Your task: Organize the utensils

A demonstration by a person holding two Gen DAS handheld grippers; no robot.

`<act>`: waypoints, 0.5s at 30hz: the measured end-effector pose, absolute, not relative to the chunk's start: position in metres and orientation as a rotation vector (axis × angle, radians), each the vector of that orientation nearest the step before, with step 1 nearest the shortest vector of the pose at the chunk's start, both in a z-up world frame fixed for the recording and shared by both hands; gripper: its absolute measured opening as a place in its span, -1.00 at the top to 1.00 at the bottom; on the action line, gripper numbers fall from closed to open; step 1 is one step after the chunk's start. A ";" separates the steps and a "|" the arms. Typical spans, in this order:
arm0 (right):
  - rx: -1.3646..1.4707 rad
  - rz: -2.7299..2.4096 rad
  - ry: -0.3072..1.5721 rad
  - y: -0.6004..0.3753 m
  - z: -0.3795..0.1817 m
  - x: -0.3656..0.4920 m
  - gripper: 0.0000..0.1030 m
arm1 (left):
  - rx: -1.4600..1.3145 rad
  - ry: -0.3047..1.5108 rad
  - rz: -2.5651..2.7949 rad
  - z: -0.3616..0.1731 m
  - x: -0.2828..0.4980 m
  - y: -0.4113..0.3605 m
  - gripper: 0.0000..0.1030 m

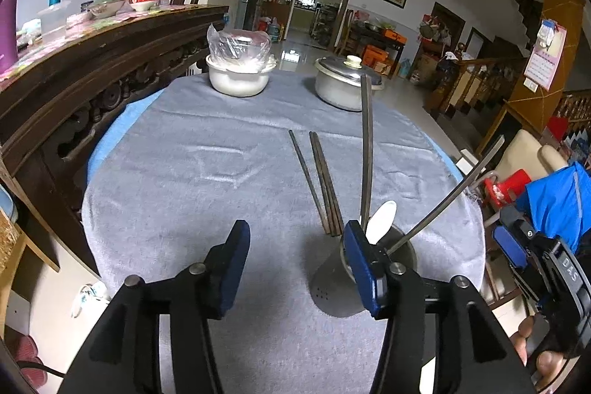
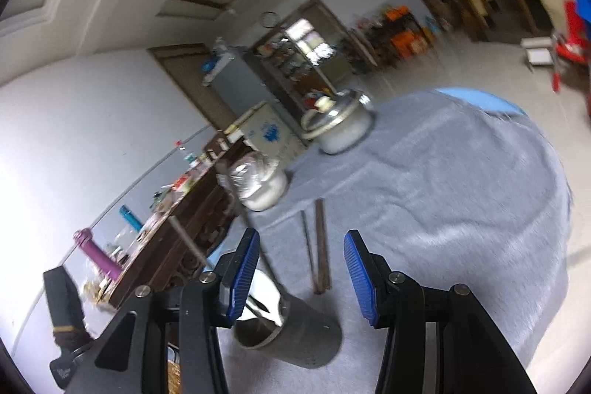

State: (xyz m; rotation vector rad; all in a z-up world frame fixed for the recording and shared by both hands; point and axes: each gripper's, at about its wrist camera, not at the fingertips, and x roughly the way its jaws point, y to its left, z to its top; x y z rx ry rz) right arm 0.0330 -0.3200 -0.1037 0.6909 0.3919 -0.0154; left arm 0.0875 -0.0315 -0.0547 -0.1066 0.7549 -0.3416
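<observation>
On the round table, draped in a grey cloth (image 1: pixel 207 172), we have a metal utensil holder (image 1: pixel 402 252) standing near the front edge, and it is already carrying cargo: a white spoon (image 1: pixel 382 220) and two long chopsticks (image 1: pixel 366 150) poking up out of it, one nearly upright, the other leaning off to the right. Just left of the holder, three more chopsticks (image 1: pixel 321 183) lie flat on the cloth, close together, two touching and one slightly apart.

Our left gripper (image 1: pixel 295 264) hangs above the cloth with its jaws spread and nothing between them; its right finger (image 1: pixel 364 268) sits just in front of the holder's rim. Our right gripper (image 2: pixel 301 279) is likewise parted and empty, tilted, looking down over the holder (image 2: pixel 295 335) and the loose chopsticks (image 2: pixel 320 246). That view is blurred.

At the far side of the table we see a white pot (image 1: pixel 238 76) with a plastic bag over its top, and a lidded metal pot (image 1: pixel 341 80) to its right. A dark carved wooden sideboard (image 1: pixel 74 91) runs along the left.
</observation>
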 end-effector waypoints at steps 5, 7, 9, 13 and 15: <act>0.619 -0.121 0.423 -0.324 -0.109 0.023 -0.19 | -0.065 0.728 -0.317 -0.054 0.077 -0.031 -0.25; 0.588 -0.142 0.442 -0.323 -0.110 0.019 -0.29 | -0.036 0.708 -0.298 -0.053 0.072 -0.030 -0.32; 0.551 -0.172 0.475 -0.321 -0.112 0.017 -0.30 | -0.005 0.687 -0.274 -0.053 0.067 -0.029 -0.41; 0.558 -0.164 0.530 -0.318 -0.120 0.014 -0.37 | 0.039 0.674 -0.234 -0.057 0.060 -0.024 -0.46; 0.531 -0.178 0.547 -0.313 -0.122 0.014 -0.37 | 0.046 0.678 -0.222 -0.058 0.059 -0.020 -0.48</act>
